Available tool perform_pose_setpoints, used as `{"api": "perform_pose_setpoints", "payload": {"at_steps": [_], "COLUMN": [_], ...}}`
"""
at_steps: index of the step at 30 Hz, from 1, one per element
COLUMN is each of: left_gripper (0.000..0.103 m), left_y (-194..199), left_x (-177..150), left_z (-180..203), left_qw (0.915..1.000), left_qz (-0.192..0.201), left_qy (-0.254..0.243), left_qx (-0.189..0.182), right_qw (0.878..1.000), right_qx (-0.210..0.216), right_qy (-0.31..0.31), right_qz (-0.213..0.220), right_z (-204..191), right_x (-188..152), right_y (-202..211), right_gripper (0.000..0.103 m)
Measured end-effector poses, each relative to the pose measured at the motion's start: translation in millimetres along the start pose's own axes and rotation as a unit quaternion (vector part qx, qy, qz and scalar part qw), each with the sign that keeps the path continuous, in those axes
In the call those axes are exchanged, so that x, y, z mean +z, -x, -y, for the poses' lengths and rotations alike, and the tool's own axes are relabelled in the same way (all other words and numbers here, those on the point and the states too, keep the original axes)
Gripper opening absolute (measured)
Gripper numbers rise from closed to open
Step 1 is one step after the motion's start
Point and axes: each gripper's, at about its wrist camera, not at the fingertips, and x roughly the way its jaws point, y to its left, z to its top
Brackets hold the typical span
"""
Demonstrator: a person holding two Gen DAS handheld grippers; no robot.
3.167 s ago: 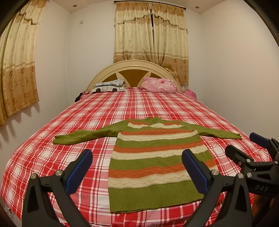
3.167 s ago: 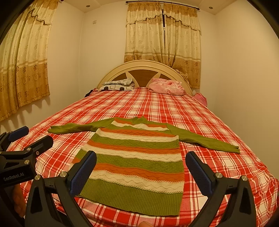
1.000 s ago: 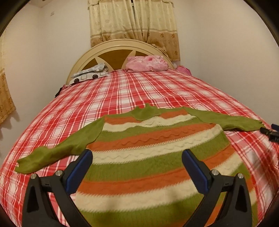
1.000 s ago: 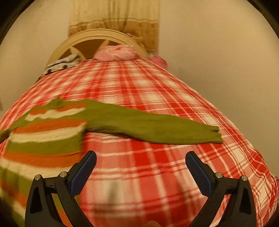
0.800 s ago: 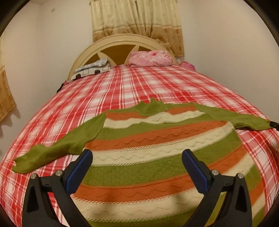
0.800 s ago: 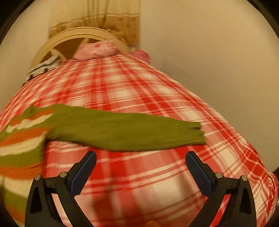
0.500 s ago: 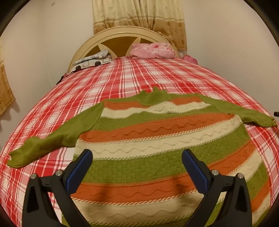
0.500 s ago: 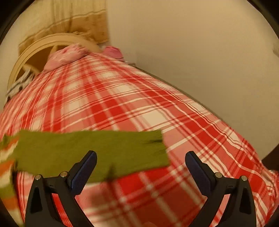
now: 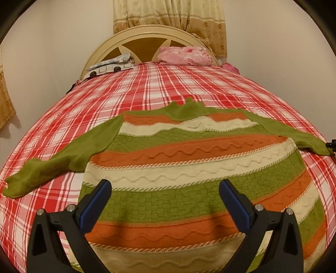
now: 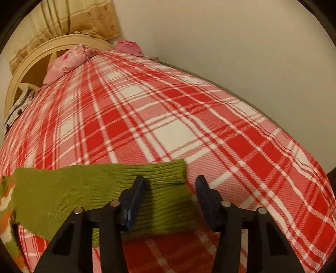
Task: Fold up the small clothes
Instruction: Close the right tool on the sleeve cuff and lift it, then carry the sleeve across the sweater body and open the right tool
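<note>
A small knit sweater with green, orange and cream stripes lies flat on the red plaid bed, both green sleeves spread out. My left gripper is open and empty, low over the sweater's body. My right gripper is partly closed around the ribbed cuff of the right sleeve; the cuff lies between the blue pads, with a gap still visible at the right pad. The tip of the right gripper shows at the sleeve end in the left wrist view.
A cream headboard stands at the far end with a pink bundle and a patterned pillow. Curtains hang behind. A wall runs close along the bed's right edge.
My right gripper has dropped down to the right sleeve cuff and its jaws have narrowed around it. My left gripper has moved forward and lower over the sweater's body.
</note>
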Motion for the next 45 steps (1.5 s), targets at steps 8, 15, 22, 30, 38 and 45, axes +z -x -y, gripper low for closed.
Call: {"api": "perform_pose_setpoints", "payload": {"at_steps": [8,15,22,30,38,45], "left_gripper": [0.103,0.103,0.103,0.103,0.103,0.103], "left_y": [2,9,16,6,3,7], "left_x": [-2,-3,-5,-5,-10,-15], "left_z": [0,-3,-9,-26,-40,-58], "left_qw": [0.9999,0.9998,0.9999,0.9999,0.9999,0.9998], "left_qz": [-0.004,0.001,0.008,0.007,0.003,0.006], "left_qy": [-0.001,0.003,0.004,-0.003,-0.001,0.019], "left_qx": [-0.011,-0.017,-0.012,0.015,0.017,0.006], "right_qw": [0.998,0.993,0.985,0.972,0.95,0.928], "right_qx": [0.055,0.102,0.14,0.184,0.238,0.28], "right_qy": [0.008,0.013,0.057,0.09,0.151,0.198], "right_qz": [0.013,0.049,0.087,0.112,0.137,0.145], "right_z": [-14,-41,-101,-170,-260,-337], "right_x": [4,18,39,61,65,52], "right_y": [13,48,98,143,195,227], "right_gripper": [0.009,0.008,0.008,0.008,0.008,0.008]}}
